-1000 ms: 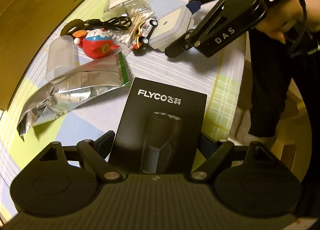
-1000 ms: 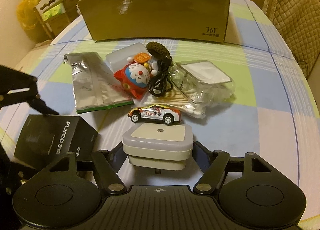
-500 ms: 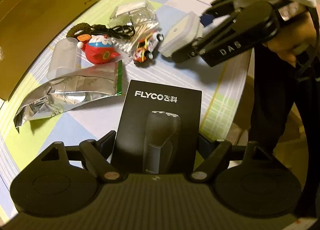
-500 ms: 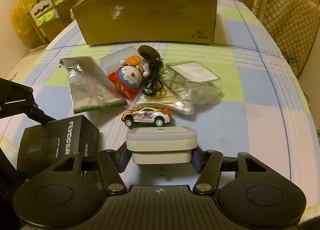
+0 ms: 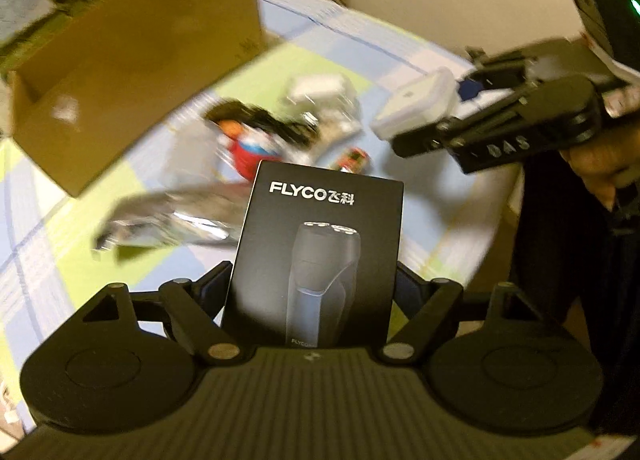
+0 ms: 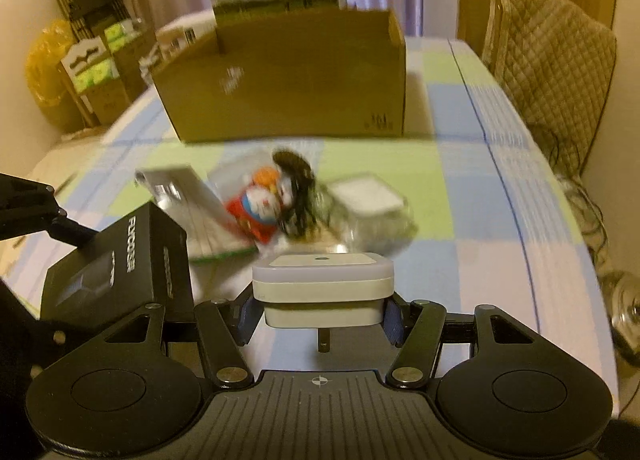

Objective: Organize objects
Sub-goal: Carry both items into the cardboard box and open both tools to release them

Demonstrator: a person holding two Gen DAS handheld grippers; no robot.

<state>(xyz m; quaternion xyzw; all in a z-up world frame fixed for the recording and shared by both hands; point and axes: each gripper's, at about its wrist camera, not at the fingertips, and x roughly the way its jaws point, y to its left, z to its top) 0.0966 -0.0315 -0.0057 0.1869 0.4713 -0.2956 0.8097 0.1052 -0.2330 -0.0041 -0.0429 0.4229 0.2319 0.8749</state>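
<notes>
My left gripper [image 5: 314,284] is shut on a black FLYCO shaver box [image 5: 320,260], held above the table; the same box [image 6: 120,260] shows at the left of the right wrist view. My right gripper [image 6: 322,310] is shut on a white plug-in night light [image 6: 322,286], also lifted; the night light [image 5: 416,105] appears at the upper right of the left wrist view. An open brown cardboard box [image 6: 288,87] stands at the far side of the table, also seen as the cardboard box [image 5: 132,71]. Between it and the grippers lie a red cartoon toy [image 6: 256,211], a foil pouch [image 5: 172,219], a black cable and a clear packet [image 6: 368,203].
A small toy car [image 5: 354,159] lies just past the shaver box. The checked tablecloth [image 6: 472,219] covers the table. A padded chair [image 6: 552,75] stands at the right edge, and boxes and a yellow bag [image 6: 44,71] sit off the table's left side. A hand [image 5: 600,163] holds the right gripper.
Both grippers have risen off the table with their loads and tipped up toward the cardboard box, which now fills more of each view. The background is motion-blurred.
</notes>
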